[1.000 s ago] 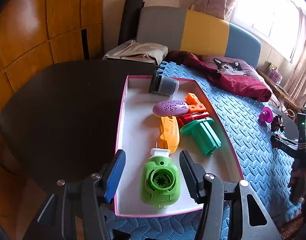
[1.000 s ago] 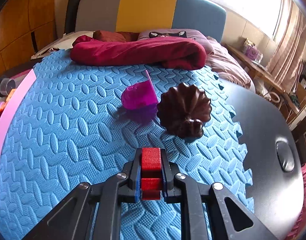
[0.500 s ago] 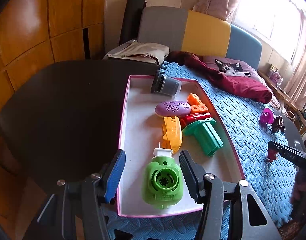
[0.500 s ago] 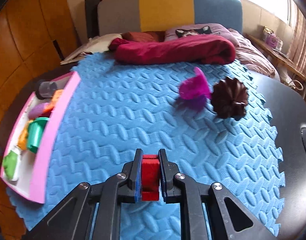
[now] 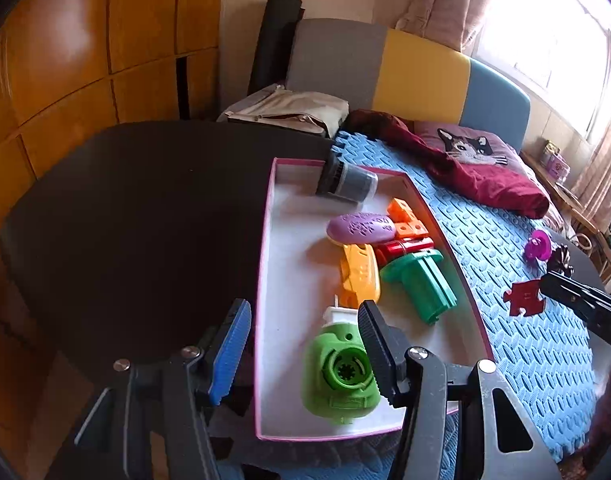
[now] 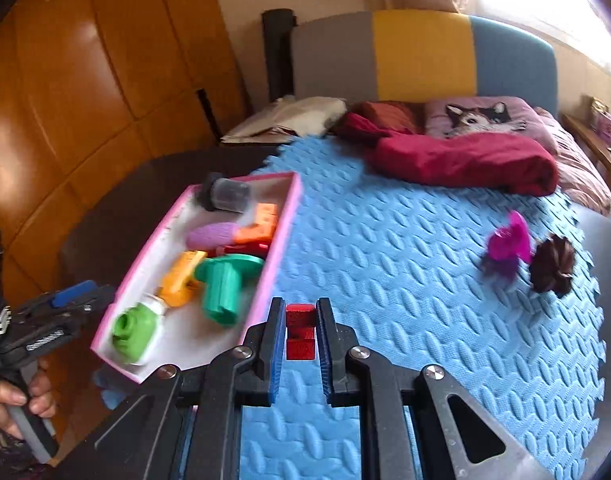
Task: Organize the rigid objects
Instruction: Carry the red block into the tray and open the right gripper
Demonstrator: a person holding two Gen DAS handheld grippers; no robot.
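My right gripper (image 6: 300,332) is shut on a red puzzle piece (image 6: 300,330) and holds it above the blue foam mat (image 6: 405,280), just right of the pink-rimmed tray (image 6: 281,240). The left wrist view shows the same red piece (image 5: 523,298) at the tip of the right gripper (image 5: 545,286). My left gripper (image 5: 305,344) stands open over the tray's near end (image 5: 261,300); a green toy (image 5: 339,372) lies in the tray below its fingers, untouched. A magenta piece (image 6: 509,240) and a dark brown fluted mould (image 6: 553,266) lie on the mat at the right.
The tray also holds a teal piece (image 5: 419,280), a yellow-orange toy (image 5: 359,272), a purple oval (image 5: 361,227), orange blocks (image 5: 405,220), a red cylinder (image 5: 401,247) and a dark jar (image 5: 347,182). Dark table (image 5: 145,220) lies left; a red cloth (image 6: 465,160) lies at the mat's far edge.
My right gripper has swung left and up with the red piece, from beside the brown mould to beside the tray. The left gripper has stayed put, still open.
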